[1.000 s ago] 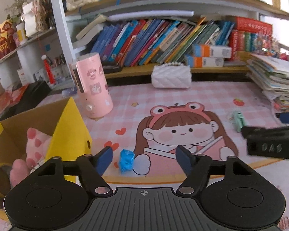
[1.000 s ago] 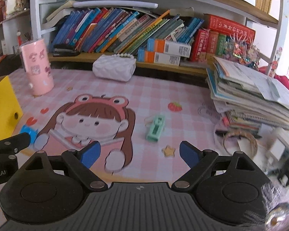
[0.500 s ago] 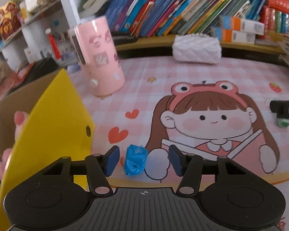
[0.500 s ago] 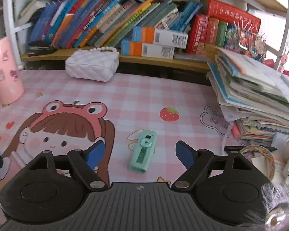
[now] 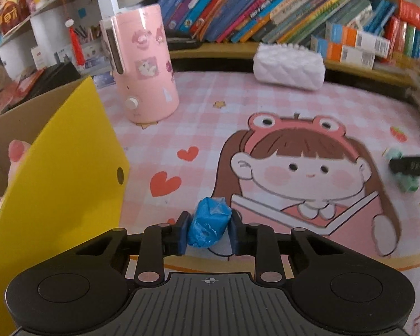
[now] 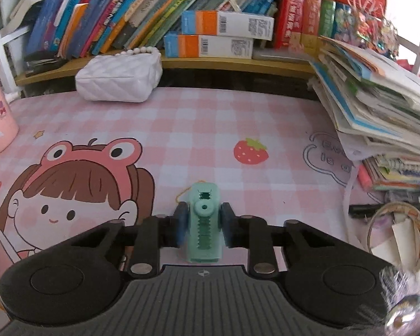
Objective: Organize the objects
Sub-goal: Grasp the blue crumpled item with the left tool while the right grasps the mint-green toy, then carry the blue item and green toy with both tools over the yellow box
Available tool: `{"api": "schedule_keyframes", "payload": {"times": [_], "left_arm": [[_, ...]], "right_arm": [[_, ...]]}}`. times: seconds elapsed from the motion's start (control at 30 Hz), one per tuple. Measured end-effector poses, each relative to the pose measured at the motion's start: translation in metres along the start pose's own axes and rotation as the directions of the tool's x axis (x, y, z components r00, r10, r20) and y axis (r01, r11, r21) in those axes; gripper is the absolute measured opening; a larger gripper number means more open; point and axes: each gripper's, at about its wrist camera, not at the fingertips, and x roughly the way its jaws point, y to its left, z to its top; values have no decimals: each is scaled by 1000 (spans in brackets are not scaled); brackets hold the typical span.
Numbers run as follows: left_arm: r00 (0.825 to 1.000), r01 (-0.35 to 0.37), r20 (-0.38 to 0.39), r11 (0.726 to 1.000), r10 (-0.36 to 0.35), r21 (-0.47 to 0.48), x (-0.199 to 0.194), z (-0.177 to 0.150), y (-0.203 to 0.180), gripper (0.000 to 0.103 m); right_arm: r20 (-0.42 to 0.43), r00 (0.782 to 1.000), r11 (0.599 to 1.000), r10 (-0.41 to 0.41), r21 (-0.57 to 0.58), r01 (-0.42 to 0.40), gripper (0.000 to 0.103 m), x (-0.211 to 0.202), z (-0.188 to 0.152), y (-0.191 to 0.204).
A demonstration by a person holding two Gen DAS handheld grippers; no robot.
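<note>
The left gripper has just closed on a crumpled blue wrapper lying on the pink checked mat, beside a yellow box. The right gripper has just clamped a mint-green clip, possibly a toy. Farther back sits a white quilted purse.

Mat centre open. Left blocked: yellow box flap, pink canister. Right: book pile. Back: white purse.
</note>
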Motion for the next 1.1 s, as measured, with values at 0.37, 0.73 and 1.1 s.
{"api": "schedule_keyframes", "payload": {"times": [0.37, 0.73, 1.1], "left_arm": [[992, 95, 80, 995, -93, -13, -51, -3, 3, 26], [981, 168, 98, 985, -170, 24, -103, -40, 19, 26], [967, 226, 114, 973, -229, 39, -150, -83, 68, 26]], "right_arm": [[30, 995, 995, 97, -3, -97, 23, -51, -10, 11], [20, 989, 989, 145, -5, -145, 23, -119, -52, 32], [9, 989, 989, 148, 15, -148, 23, -190, -108, 69]]}}
